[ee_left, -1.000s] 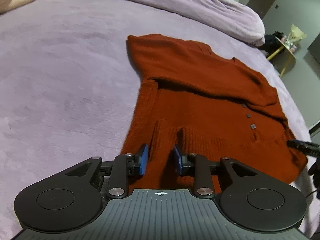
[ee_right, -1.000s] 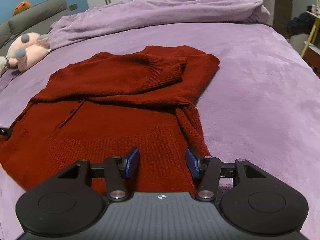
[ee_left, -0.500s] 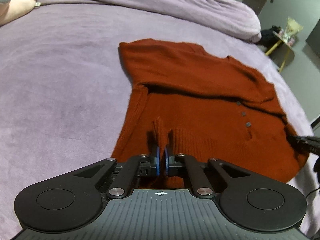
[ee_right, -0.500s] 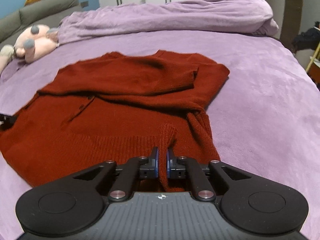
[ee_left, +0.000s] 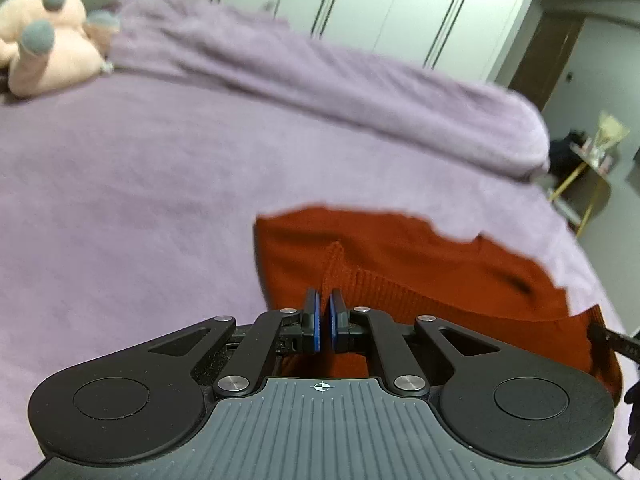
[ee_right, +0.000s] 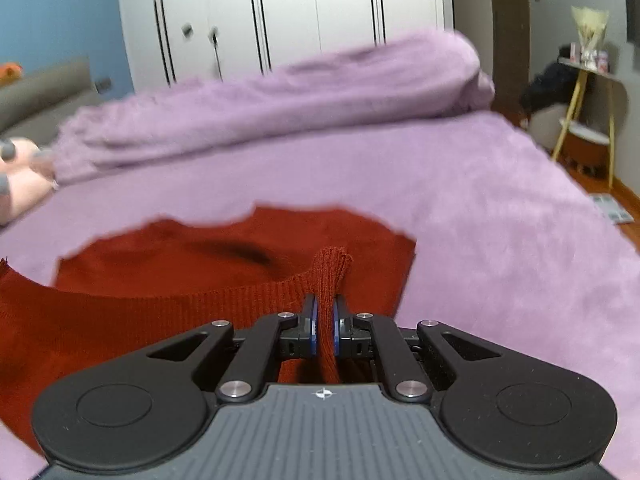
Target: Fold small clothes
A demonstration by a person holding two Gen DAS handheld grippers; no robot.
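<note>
on the bed (ee_left: 160, 208), both hand-held grippers pinch the sweater (ee_right: 168, 280) hem.

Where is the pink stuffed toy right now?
The pink stuffed toy lies at the far left of the bed, beside the rolled purple blanket, well away from the red sweater.

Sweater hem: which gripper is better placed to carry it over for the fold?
Neither clearly: left gripper and right gripper each have jaws shut on the sweater hem, lifted together. Probably both move.
</note>
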